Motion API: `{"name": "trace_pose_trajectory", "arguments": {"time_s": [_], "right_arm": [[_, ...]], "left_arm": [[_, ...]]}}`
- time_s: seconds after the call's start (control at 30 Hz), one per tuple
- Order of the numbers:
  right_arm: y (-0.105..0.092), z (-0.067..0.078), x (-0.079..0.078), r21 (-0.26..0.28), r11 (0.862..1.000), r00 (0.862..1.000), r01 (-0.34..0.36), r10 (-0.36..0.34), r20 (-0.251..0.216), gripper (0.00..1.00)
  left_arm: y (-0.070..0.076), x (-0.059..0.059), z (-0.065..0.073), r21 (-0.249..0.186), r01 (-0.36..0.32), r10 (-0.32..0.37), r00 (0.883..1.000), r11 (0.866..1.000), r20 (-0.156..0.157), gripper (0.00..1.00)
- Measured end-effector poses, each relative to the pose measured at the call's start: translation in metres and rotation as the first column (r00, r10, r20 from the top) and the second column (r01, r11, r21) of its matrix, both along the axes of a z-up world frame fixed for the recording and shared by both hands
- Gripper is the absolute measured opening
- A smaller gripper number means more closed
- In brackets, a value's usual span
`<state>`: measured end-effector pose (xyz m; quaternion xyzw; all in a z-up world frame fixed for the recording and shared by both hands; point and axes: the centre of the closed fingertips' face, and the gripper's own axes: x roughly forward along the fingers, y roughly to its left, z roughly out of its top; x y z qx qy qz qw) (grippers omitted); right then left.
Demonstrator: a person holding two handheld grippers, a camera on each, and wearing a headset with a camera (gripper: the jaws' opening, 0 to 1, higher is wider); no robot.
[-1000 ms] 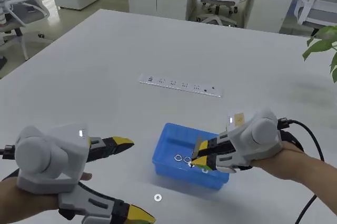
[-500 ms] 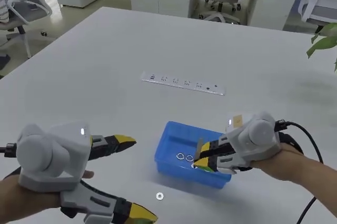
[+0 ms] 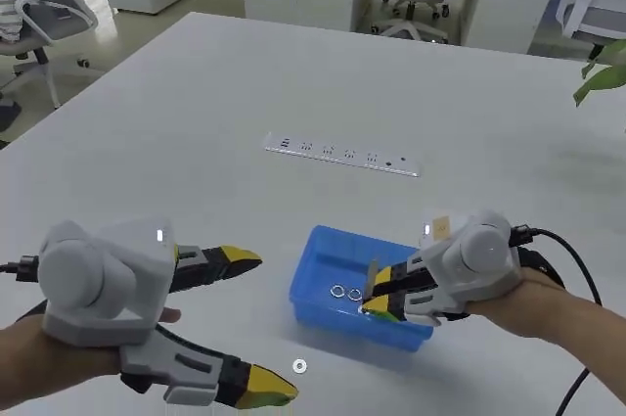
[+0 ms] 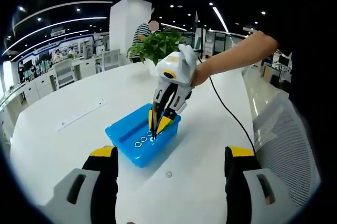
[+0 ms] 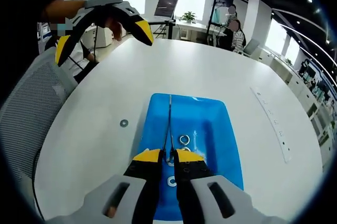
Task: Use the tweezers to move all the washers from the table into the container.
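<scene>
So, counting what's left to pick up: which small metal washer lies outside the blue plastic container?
The lone silver washer on the white table, just off the near wall of the blue plastic container; the other washers lie inside it.

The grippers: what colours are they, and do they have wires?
Both are chunky light-grey plastic with a rounded housing, and their black jaws are tipped in yellow. The left gripper and the right gripper each carry a small white light on top. The right one also has a tan sticker and a black cable trailing from its back.
</scene>
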<state>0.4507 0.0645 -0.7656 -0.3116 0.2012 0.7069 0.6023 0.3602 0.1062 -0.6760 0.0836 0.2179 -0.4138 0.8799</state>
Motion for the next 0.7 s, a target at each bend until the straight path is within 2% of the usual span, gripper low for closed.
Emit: {"name": "trace_pose_trajectory", "arguments": {"time_s": [0.13, 0.27, 0.6, 0.7], "right_arm": [[0.001, 0.0, 0.0, 0.001, 1.0, 1.0, 0.0, 0.0, 0.0, 0.1], [0.001, -0.001, 0.0, 0.002, 1.0, 1.0, -0.004, 0.004, 0.003, 0.1], [0.001, 0.0, 0.0, -0.001, 1.0, 1.0, -0.016, 0.016, 0.016, 0.1], [0.001, -0.001, 0.0, -0.002, 1.0, 1.0, -0.021, 0.021, 0.019, 0.1]], "left_arm": [[-0.004, 0.005, 0.0, 0.008, 0.022, -0.022, 1.0, 1.0, -0.008, 0.83], [-0.01, 0.012, 0.001, 0.006, 0.052, -0.052, 0.999, 0.999, 0.004, 0.75], [-0.021, 0.038, 0.003, 0.044, 0.104, -0.107, 0.993, 0.994, 0.057, 0.56], [-0.029, 0.044, 0.005, 0.032, 0.135, -0.137, 0.988, 0.99, 0.066, 0.53]]}}
